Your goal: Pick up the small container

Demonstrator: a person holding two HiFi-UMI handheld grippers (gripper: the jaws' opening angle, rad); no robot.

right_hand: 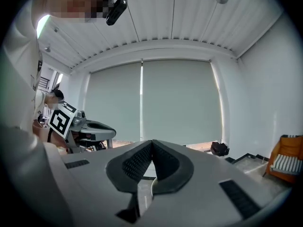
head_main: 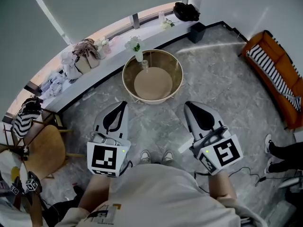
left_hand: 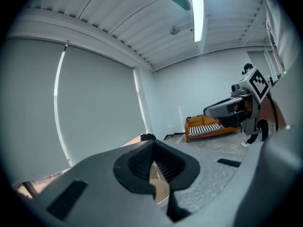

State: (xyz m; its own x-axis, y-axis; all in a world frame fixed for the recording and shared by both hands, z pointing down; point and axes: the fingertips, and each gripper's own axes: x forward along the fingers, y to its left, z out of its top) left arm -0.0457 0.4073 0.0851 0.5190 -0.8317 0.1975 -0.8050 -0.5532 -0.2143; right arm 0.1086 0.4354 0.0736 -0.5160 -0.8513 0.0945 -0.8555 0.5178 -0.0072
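Note:
A round low table with a gold rim (head_main: 176, 65) stands on the marble floor ahead of me. On its far edge are a white vase of flowers (head_main: 136, 47) and a small clear container (head_main: 145, 64). My left gripper (head_main: 125, 103) and right gripper (head_main: 186, 104) hover side by side short of the table, both shut and holding nothing. In the left gripper view the shut jaws meet at the left gripper's tip (left_hand: 152, 144), with the table (left_hand: 160, 189) showing below. In the right gripper view the right gripper (right_hand: 152, 142) is likewise shut and empty.
An orange sofa with a striped cushion (head_main: 279, 74) lines the right wall. A window ledge (head_main: 118, 30) carries bags and clutter; a black bag (head_main: 185, 11) sits at its far end. A wooden chair (head_main: 45, 150) is at my left, and another person's feet (head_main: 271, 148) at right.

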